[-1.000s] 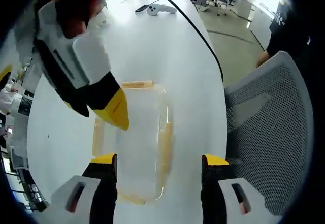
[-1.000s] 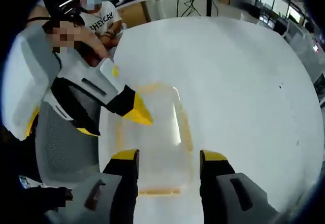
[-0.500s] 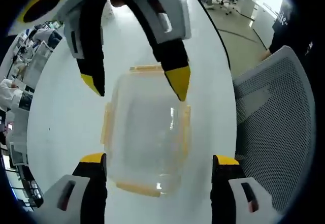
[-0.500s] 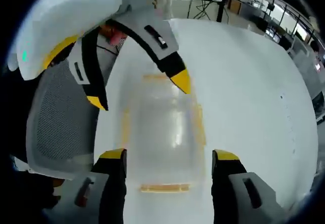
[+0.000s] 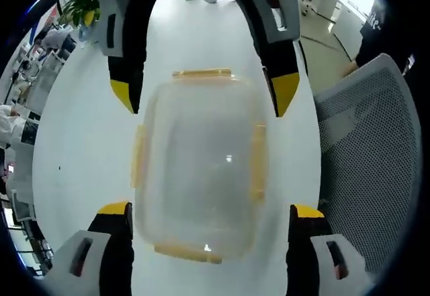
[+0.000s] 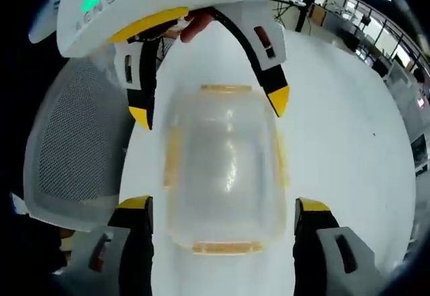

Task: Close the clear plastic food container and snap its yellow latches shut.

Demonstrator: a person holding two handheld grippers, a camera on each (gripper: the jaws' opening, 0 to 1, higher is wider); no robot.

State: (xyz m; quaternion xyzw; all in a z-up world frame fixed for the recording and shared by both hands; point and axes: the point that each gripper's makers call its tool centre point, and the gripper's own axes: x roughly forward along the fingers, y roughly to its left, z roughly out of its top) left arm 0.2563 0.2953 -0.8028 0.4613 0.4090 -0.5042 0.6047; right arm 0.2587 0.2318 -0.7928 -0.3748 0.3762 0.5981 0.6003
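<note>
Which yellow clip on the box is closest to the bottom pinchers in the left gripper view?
The yellow latch on the container's near short edge, lying between the left gripper's jaw tips. The other three sit farther up.

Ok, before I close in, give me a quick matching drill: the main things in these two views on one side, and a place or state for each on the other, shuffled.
Things:
1. clear plastic food container with yellow latches
2. left gripper
3. right gripper
4. grey mesh office chair

Places or states:
A. stands off the table's edge
B. jaws wide open, straddling the container's near end in the left gripper view
C. lies flat on the white table, between both grippers
D. jaws wide open, chair to its left in the right gripper view

Pairs: 1-C, 2-B, 3-D, 4-A
</note>
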